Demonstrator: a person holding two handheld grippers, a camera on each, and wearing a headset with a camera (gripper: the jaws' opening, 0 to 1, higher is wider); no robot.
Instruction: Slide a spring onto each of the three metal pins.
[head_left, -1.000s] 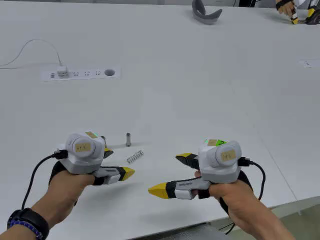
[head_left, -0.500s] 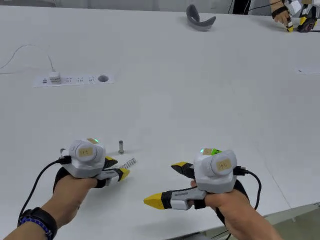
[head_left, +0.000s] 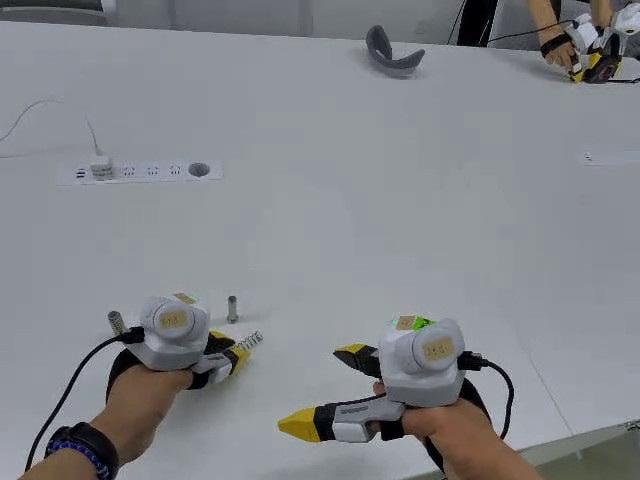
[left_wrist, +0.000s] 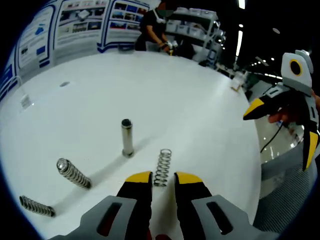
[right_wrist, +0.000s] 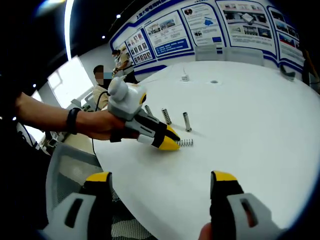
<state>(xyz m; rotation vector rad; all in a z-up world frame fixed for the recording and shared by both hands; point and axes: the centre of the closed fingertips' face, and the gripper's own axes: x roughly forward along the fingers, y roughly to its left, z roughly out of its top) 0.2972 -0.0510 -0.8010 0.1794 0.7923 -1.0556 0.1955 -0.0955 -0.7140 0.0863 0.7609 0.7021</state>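
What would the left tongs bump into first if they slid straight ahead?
Most likely the loose spring, lying just ahead of the left tongs; the upright pin stands off to one side.

My left gripper (left_wrist: 162, 178): held low, jaws narrowly parted; my right gripper (right_wrist: 161, 177): jaws spread wide.

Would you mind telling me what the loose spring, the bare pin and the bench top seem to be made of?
Loose spring: bright steel-like wire, shiny coils. Bare pin: probably metal, dull grey sheen. Bench top: smooth white, likely laminate; faint reflections.
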